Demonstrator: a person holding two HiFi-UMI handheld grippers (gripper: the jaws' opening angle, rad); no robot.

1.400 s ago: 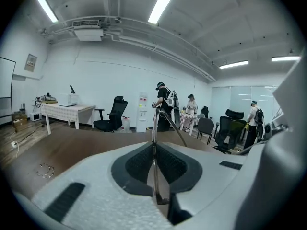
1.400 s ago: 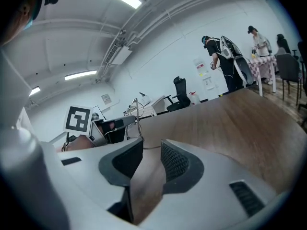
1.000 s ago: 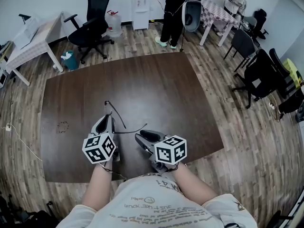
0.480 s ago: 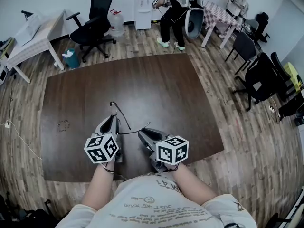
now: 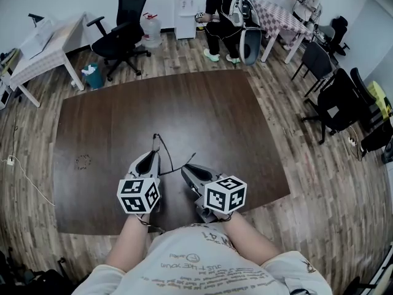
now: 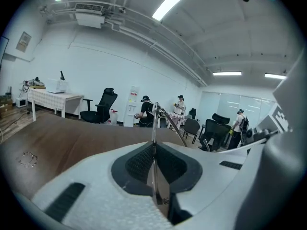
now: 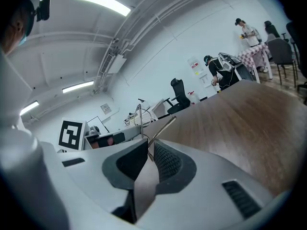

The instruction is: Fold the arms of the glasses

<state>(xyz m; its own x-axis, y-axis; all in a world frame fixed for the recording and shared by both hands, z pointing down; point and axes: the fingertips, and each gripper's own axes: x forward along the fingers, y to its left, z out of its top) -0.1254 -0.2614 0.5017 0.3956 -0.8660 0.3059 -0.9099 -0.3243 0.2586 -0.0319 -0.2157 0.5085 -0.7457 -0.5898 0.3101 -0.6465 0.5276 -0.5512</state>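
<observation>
Since the earlier frames, the left gripper [image 5: 153, 154] has shifted toward the right gripper [image 5: 186, 169] and carried the glasses [image 5: 166, 157] with it. Only a narrow gap now separates the two tools. The right gripper's jaws have just been closing, with a temple arm [image 7: 162, 130] of the glasses between them.

Left gripper: jaws together, pads clamped on the thin wire frame. In the left gripper view the frame stands upright out of the jaw tips.

Right gripper: pads pinched on the temple arm at the jaw tips. In the right gripper view the arm slants up and away from the tips, with a wire lens rim [image 7: 139, 115] just behind it.

Glasses: held between the two grippers over the dark brown table [image 5: 202, 109], near its front edge and just ahead of the person's chest.

Each gripper carries its marker cube at the rear: left [image 5: 139, 195], right [image 5: 225, 195]. A black office chair [image 5: 120, 32] stands beyond the table's far left corner.
</observation>
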